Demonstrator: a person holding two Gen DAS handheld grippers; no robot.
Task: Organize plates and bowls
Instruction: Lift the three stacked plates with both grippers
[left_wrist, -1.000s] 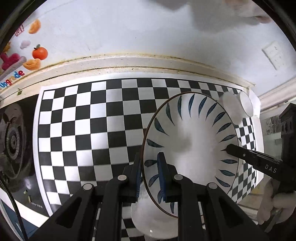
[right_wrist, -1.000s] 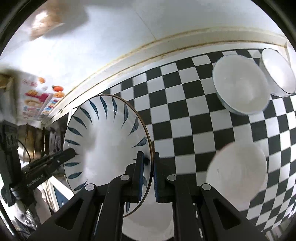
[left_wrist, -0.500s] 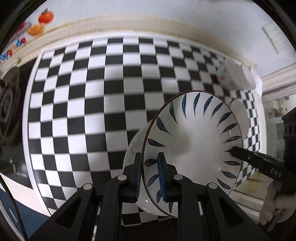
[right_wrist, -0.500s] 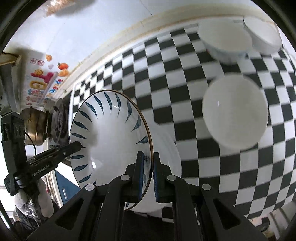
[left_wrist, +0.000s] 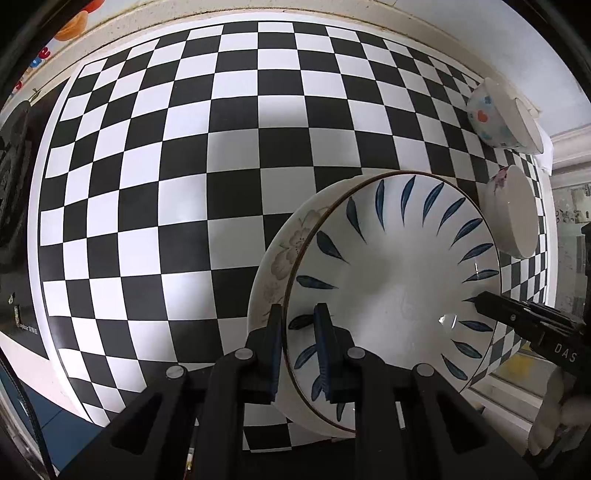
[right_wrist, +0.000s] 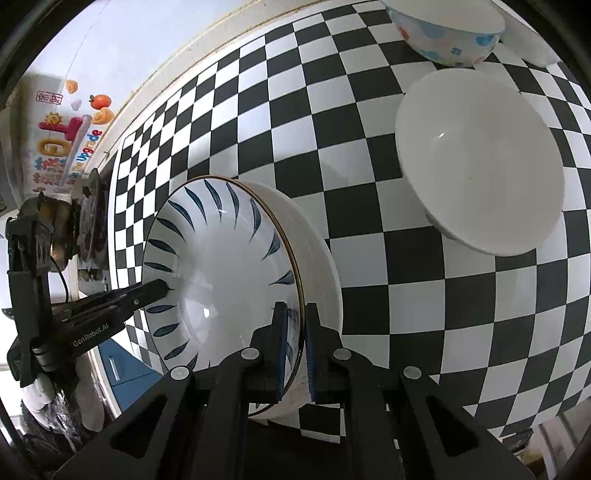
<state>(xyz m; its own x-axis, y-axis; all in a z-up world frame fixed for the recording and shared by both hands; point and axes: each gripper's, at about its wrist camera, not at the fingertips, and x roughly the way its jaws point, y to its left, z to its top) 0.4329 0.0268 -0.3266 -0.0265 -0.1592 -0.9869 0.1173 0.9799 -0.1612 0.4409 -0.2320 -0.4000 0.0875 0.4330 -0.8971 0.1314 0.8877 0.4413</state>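
A white plate with blue leaf strokes (left_wrist: 399, 280) is held level by both grippers at opposite rims. My left gripper (left_wrist: 298, 314) is shut on its near rim in the left wrist view, and there my right gripper (left_wrist: 477, 301) pinches the far right rim. In the right wrist view my right gripper (right_wrist: 296, 314) is shut on the same leaf plate (right_wrist: 221, 266), with the left gripper (right_wrist: 164, 287) at its left rim. Directly beneath lies a white plate with a faint flower print (left_wrist: 286, 254). Whether the two plates touch I cannot tell.
A black-and-white checkered mat (left_wrist: 229, 177) covers the counter. On it, to the right, stand a large plain white bowl (right_wrist: 480, 166), a bowl with coloured spots (right_wrist: 443, 33) and another white bowl (right_wrist: 528, 40). A stove (right_wrist: 92, 221) sits at the mat's left end.
Both grippers have carried the leaf plate down toward the counter. It now sits right over the flowered plate, which shows more at its left edge. Both grips are unchanged.
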